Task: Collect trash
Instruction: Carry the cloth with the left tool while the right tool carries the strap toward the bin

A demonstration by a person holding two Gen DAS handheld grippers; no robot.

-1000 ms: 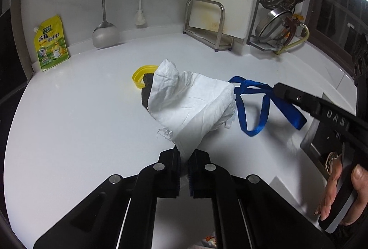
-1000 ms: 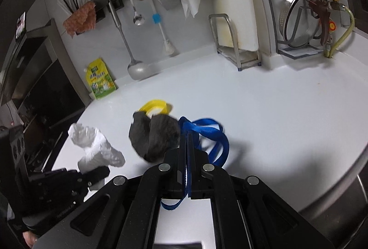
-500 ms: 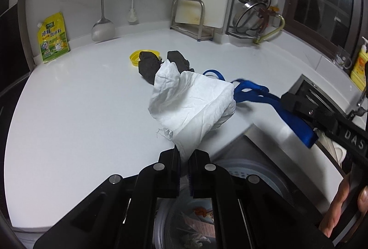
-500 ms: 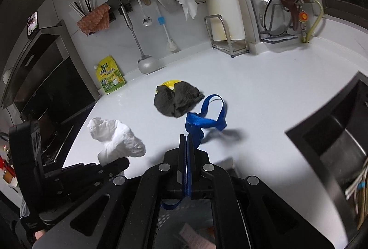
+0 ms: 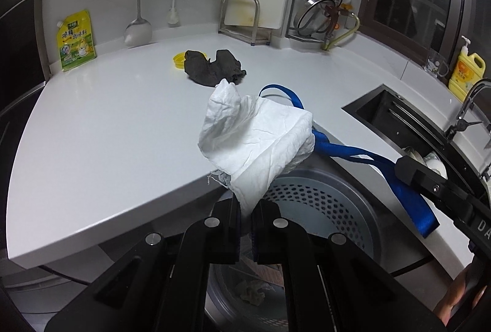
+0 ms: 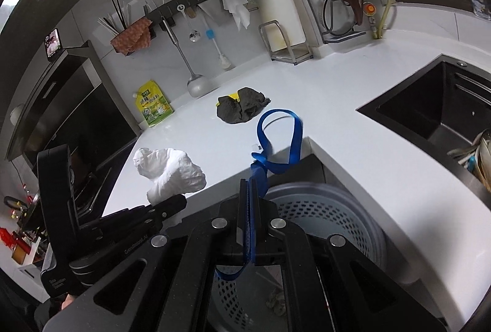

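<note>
Below, a perforated bin (image 5: 322, 203) stands under the table (image 5: 107, 129) edge with a few crumpled scraps (image 5: 251, 292) at its bottom. Left gripper (image 5: 245, 209) has its jaws pinching a white tissue (image 5: 254, 135); right gripper (image 6: 253, 197) has its jaws pressed on a blue strap (image 6: 276, 144). Both pieces now hang over the bin; a second ago they were above the table. A dark rag (image 5: 211, 68) and yellow lid (image 5: 178, 60) remain on the table.

White tissue (image 5: 254, 144) hides part of the blue strap (image 5: 337, 148).
</note>
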